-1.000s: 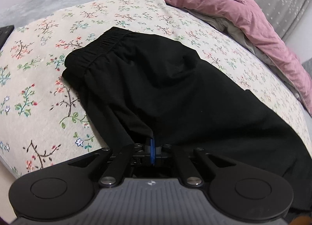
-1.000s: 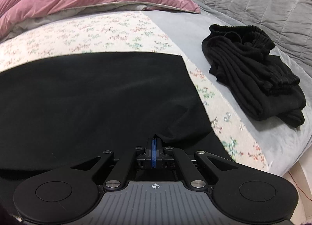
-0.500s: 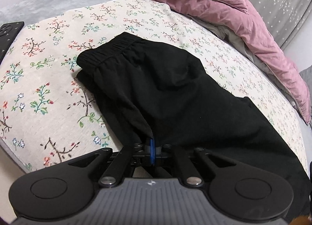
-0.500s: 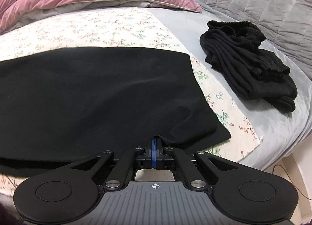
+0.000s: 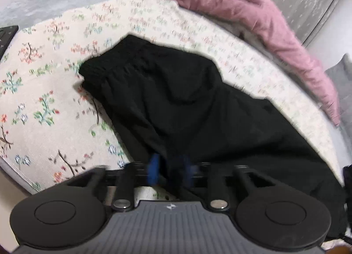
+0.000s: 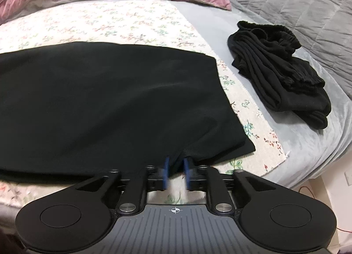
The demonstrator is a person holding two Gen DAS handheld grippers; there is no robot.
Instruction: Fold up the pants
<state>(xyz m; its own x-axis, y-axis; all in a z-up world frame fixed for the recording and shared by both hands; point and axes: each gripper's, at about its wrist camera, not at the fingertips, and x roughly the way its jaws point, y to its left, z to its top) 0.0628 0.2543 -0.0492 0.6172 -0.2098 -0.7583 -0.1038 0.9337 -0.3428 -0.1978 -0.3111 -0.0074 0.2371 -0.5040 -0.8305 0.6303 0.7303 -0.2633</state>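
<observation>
The soft black cloth pants (image 5: 198,108) (image 6: 114,104) lie flat and folded lengthwise on the flowery sheet. The stretchy waistband is at 1 end, the straight leg hem at the other.

Left claw (image 5: 169,171) motion-blurred.

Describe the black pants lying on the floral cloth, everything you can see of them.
The black pants are of thin, smooth, matte fabric with a gathered elastic waistband. They lie flat, stretched lengthwise across the floral cloth, the straight leg hem at the other end. Their near edge sits between the parted blue pads of the left gripper and right gripper.
</observation>
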